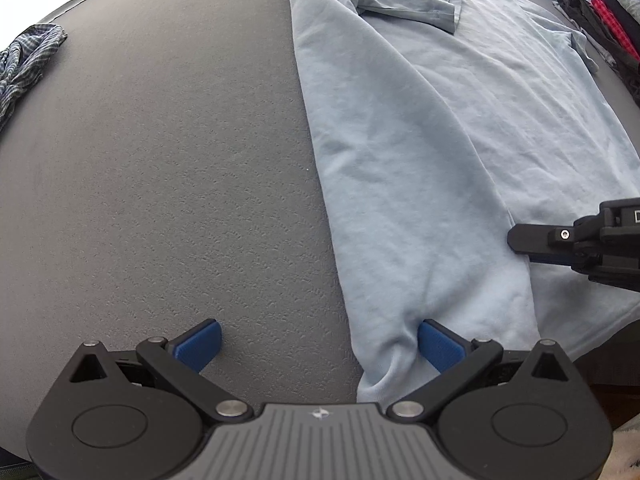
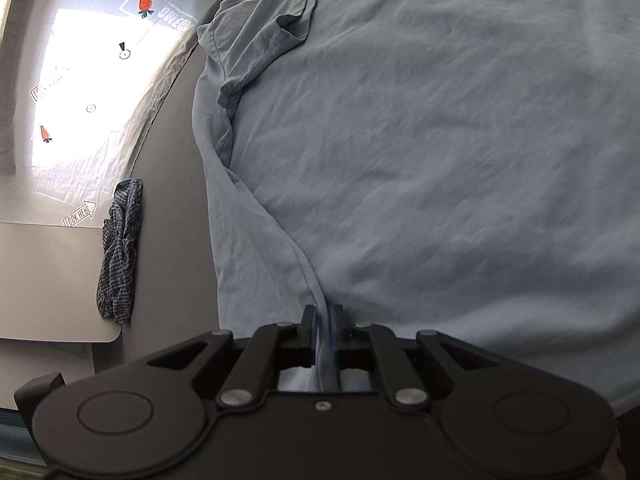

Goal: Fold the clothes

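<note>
Soft daylight, blown-out glare upper left in right wrist view, heavy fisheye bending + dark vignette at corners.

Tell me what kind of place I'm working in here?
Probably a home laundry-folding spot: a light blue T-shirt spread on a grey table, a crumpled checked garment, and more clothes piled at the edge.

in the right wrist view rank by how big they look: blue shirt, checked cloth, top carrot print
1. blue shirt, fills most of the view
2. checked cloth, a narrow bunch on the table
3. carrot print, smallest, though it is also farthest from the camera
</note>
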The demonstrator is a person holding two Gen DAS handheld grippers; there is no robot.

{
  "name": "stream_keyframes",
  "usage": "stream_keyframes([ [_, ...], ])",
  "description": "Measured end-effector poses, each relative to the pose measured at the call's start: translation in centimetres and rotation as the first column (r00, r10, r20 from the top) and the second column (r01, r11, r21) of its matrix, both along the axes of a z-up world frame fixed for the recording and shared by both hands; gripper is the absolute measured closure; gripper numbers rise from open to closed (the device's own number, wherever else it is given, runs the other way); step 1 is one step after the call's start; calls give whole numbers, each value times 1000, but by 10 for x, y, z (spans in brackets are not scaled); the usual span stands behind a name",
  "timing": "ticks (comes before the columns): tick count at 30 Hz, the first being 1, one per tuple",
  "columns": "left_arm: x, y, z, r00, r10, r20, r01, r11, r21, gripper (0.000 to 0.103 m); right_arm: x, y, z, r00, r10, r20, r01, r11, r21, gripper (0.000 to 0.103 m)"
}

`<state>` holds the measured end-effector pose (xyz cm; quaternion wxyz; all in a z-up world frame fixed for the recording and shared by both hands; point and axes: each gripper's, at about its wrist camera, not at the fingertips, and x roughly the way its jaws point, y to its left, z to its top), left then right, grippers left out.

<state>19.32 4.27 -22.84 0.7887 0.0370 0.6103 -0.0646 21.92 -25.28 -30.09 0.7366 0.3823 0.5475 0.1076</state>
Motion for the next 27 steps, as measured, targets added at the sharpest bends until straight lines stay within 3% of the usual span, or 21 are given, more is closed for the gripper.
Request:
stream_keyframes([
  [3,12,4,10,999,30,31,-30,1000,4,0,11,-7,11,1000,-15,26,15,1000,-14,79],
  [5,24,8,17,997,58,60,-58,998,0,0,20,-14,20,998,-34,62,35,999,-25,77],
  [15,112,25,40,976,169,137,-162,985,-62,0,95,-48,36,984,-100,151,114,990,-87,73],
  [22,208,38,52,962,192,194,-183,981,-65,0,177,-62,32,977,-101,187,130,980,-151,69],
  [27,298,46,47,953,224,206,-211,974,-81,0,237,-74,25,968,-89,233,142,965,-222,62],
])
